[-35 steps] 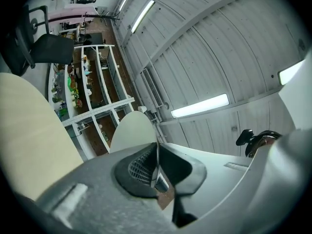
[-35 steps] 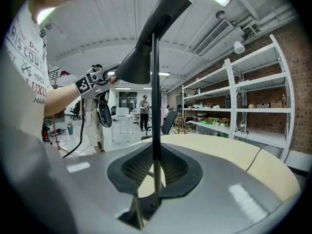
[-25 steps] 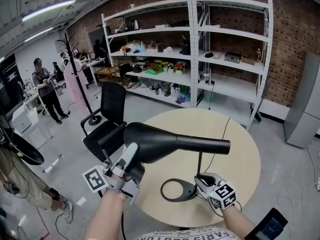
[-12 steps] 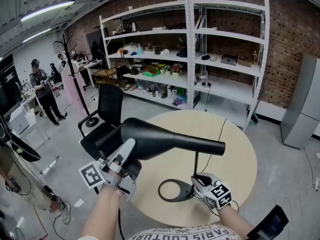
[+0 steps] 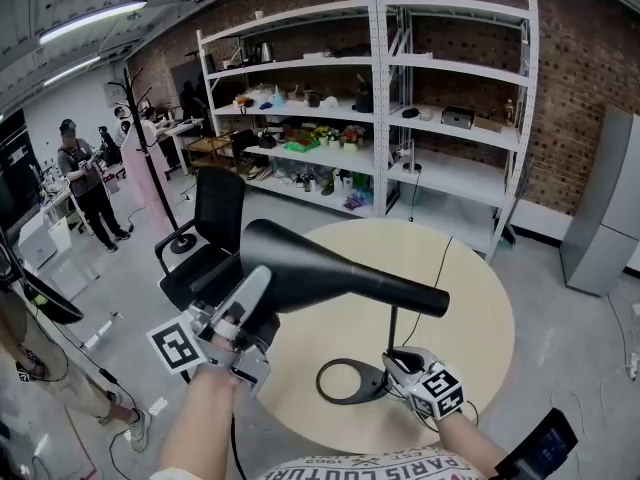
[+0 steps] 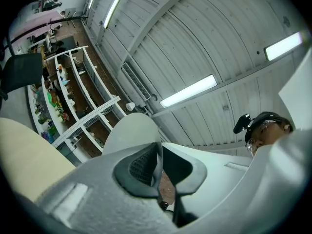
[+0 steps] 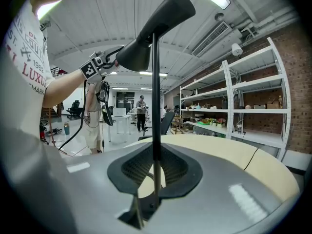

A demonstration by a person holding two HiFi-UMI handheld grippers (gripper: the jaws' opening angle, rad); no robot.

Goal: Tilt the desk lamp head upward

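A: Start at the left gripper. What is it doing?

B: Its jaws have just been opening and stand a slit apart in its own view. Nothing of the head shows between the pads. From above, its finger lies along the head's wide end; whether it touches, I can't tell.

A: And the right gripper?

B: Clenched on the pole, low down, just above the base. Its own view shows the pole running straight up between the pads.

A: Where is the head?

B: On top of the pole, above the table, with its wide end out toward the left gripper. From above, that end looks raised over the narrow one. I'd judge the tilt about done.

A: So what could go wrong?

B: If the joint is slack, the head may sag once the left lets go. If a jaw snags the head's edge on the way out, it would drag the head round or pull it down again. The head also hangs well off to one side of the base. Should the right slip on that thin pole, the base could lift and everything tip toward the table's edge.
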